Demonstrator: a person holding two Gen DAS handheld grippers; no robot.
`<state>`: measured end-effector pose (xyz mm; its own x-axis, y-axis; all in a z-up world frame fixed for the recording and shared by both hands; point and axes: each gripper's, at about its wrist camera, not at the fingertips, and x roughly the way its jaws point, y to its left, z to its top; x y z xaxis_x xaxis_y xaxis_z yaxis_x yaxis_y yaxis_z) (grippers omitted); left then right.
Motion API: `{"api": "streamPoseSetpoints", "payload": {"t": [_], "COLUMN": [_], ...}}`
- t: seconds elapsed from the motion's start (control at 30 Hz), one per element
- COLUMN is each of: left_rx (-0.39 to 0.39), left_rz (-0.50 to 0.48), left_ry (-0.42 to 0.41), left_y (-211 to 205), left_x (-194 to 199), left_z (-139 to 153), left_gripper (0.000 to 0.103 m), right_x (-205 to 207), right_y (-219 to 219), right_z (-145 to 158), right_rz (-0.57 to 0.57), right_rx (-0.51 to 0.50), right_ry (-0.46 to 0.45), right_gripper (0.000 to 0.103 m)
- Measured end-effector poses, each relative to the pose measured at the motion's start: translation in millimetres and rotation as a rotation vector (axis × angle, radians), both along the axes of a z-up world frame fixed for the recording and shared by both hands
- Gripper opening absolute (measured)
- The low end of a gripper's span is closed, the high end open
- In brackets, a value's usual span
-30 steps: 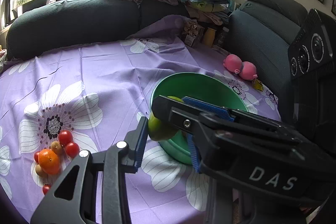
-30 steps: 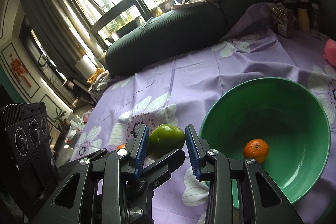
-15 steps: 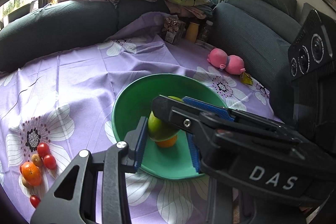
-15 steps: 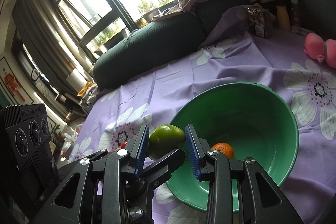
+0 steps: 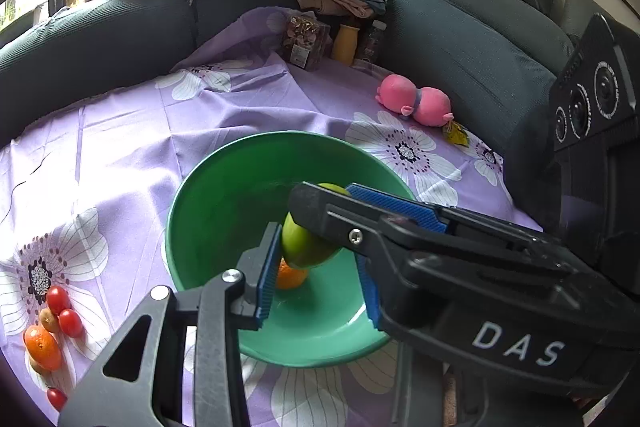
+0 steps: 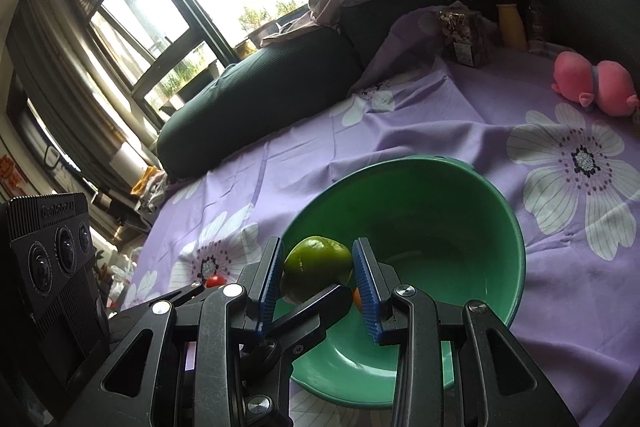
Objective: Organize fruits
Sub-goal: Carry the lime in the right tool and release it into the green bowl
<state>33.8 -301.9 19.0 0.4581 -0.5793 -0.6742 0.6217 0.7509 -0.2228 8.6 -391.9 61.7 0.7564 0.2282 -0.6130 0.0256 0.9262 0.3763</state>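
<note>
A green fruit (image 6: 316, 263) sits between the blue pads of both grippers, which cross each other over the green bowl (image 5: 216, 211). My right gripper (image 6: 318, 277) is shut on the green fruit; it also shows in the left wrist view (image 5: 308, 247). My left gripper (image 5: 318, 275) is shut on the same fruit from the other side. An orange (image 5: 290, 277) lies in the bowl under the fruit. More fruit lies on the cloth at the left: a second orange (image 5: 42, 347), red tomatoes (image 5: 64, 311) and small brown fruits.
The purple flowered cloth (image 5: 120, 131) covers the table. A pink plush toy (image 5: 414, 101), a snack box (image 5: 304, 41) and a yellow bottle (image 5: 346, 45) stand at the far side. Dark sofas (image 5: 480, 39) with piled clothes ring the table.
Both grippers have carried the green fruit from beside the bowl's rim to above the bowl's inside. The bowl now sits under the fruit, with the orange directly beneath.
</note>
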Motion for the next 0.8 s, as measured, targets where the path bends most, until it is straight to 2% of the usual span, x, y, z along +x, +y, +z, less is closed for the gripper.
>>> {"api": "streamPoseSetpoints", "payload": {"t": [0.53,0.63,0.73,0.8], "left_rx": [-0.003,-0.012,-0.026,-0.035], "left_rz": [-0.006,-0.006,-0.003,0.006], "left_ry": [0.101,0.107,0.118,0.115], "left_y": [-10,-9,-4,2], "left_x": [11,9,8,6], "left_z": [-20,-18,-15,-12], "left_gripper": [0.035,0.037,0.044,0.047], "right_x": [10,8,8,8], "right_y": [-8,-7,-8,-8], "right_z": [-16,-13,-11,-9], "right_rz": [-0.048,-0.069,-0.071,-0.086], "right_rx": [-0.046,-0.074,-0.056,-0.064], "right_ry": [0.094,0.088,0.082,0.073], "right_gripper": [0.038,0.038,0.038,0.042]}}
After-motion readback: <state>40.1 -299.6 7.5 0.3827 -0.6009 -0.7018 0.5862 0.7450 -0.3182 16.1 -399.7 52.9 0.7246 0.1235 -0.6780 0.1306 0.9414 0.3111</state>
